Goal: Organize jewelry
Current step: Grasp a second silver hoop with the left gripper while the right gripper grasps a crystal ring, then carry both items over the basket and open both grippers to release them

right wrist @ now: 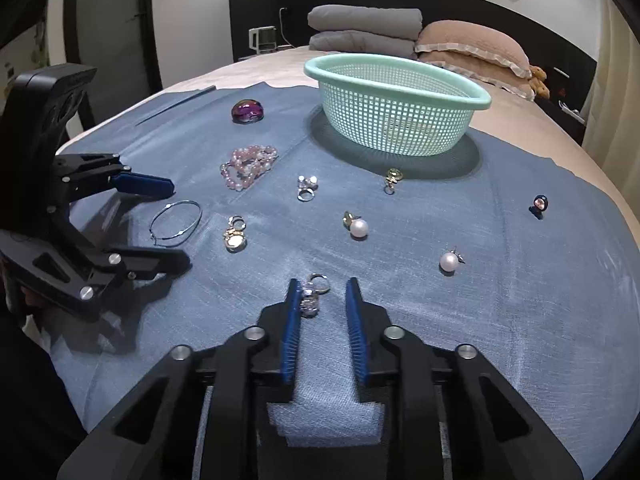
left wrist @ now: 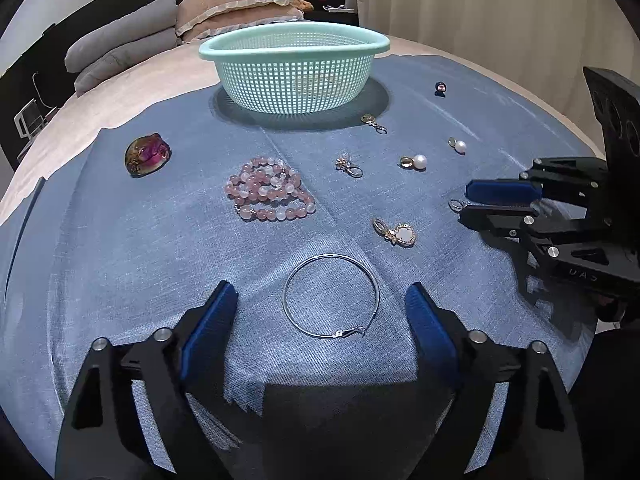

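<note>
The blue cloth (right wrist: 500,320) lies bare on its right side, beyond the two pearl earrings (right wrist: 448,262). Toward the mint basket (right wrist: 394,108), scattered earrings and the pink bead bracelet (left wrist: 270,194) crowd the middle; the silver hoop (left wrist: 331,296) lies between the left gripper's (left wrist: 320,300) spread fingers.

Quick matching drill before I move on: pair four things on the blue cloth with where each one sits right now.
Things:
1. silver hoop
2. crystal earring
3. pink bead bracelet
4. mint basket

Places:
A. at the far edge of the cloth
B. between the open left gripper fingers
C. between the open right gripper fingers
D. mid-cloth, left of the small earrings

Pairs: 1-B, 2-C, 3-D, 4-A
</note>
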Demonstrator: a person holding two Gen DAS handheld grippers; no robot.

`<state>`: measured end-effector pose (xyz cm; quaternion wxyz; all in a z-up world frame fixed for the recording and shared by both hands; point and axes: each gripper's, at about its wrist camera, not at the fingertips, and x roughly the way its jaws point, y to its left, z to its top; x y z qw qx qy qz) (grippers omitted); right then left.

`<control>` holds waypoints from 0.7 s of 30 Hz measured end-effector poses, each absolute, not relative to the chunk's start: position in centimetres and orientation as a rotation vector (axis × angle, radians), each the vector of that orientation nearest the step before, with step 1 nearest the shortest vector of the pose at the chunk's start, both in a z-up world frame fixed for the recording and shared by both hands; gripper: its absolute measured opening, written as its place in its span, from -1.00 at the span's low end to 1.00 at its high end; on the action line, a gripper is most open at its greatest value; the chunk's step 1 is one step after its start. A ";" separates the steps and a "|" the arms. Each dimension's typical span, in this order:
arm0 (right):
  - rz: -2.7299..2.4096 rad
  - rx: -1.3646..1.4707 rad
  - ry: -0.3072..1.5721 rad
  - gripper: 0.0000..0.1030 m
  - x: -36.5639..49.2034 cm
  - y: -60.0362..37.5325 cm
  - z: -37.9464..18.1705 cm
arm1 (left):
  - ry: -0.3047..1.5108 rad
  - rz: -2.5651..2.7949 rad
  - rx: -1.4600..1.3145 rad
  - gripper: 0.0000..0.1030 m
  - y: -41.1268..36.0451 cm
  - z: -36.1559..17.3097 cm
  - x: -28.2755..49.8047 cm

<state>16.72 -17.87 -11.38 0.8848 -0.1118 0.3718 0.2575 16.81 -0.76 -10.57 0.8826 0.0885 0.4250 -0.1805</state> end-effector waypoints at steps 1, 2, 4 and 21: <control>0.535 -0.238 0.774 -0.84 16.6 -17.7 -11.4 | 0.888 -0.376 0.179 0.28 -0.7 -10.4 16.8; 0.529 -0.242 0.771 -0.84 16.5 -17.6 -11.4 | 0.893 -0.387 0.169 -0.07 -0.6 -10.1 16.7; 0.527 -0.224 0.772 -0.85 16.4 -17.8 -11.2 | 0.907 -0.396 0.167 -0.13 -0.4 -9.7 16.6; 0.456 -0.215 0.580 -0.85 12.9 -21.8 -0.4 | 0.808 -0.308 0.200 -0.13 0.9 -0.9 13.1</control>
